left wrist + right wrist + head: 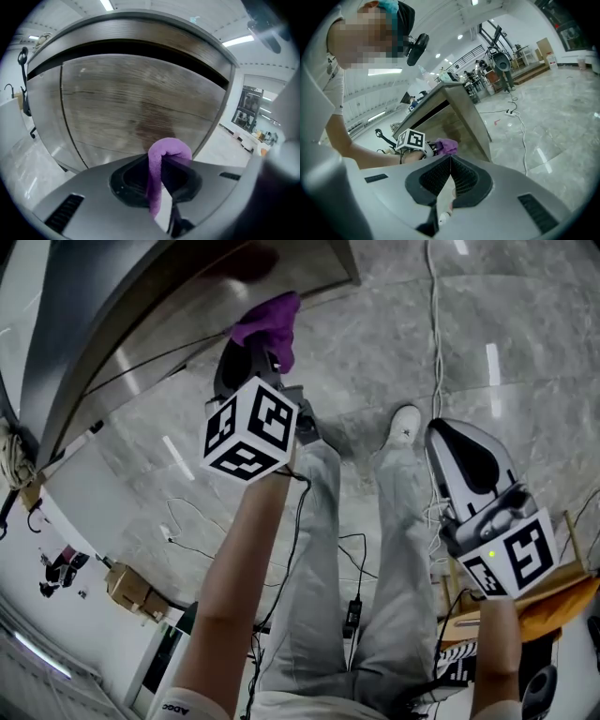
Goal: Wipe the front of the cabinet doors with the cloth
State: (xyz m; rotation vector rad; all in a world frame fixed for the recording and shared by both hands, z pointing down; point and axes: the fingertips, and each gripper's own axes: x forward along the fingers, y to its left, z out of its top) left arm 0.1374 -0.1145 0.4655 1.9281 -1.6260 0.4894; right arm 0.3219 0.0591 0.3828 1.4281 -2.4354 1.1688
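Cloth [171,147]: purple, pinched between the jaws of your left gripper [161,163] and bulging out past their tips.
Cabinet door [131,103]: wood-grain, straight ahead of the cloth; you can't judge contact.
Right gripper [450,160]: jaws pressed together on nothing, well apart from your left.

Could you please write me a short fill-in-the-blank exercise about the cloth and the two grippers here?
1. The left gripper grips a cloth of ___ colour.
2. The right gripper, jaws together, holds ___.
3. The cabinet door before the cloth shows ___ grain.
Missing words: purple; nothing; wood.
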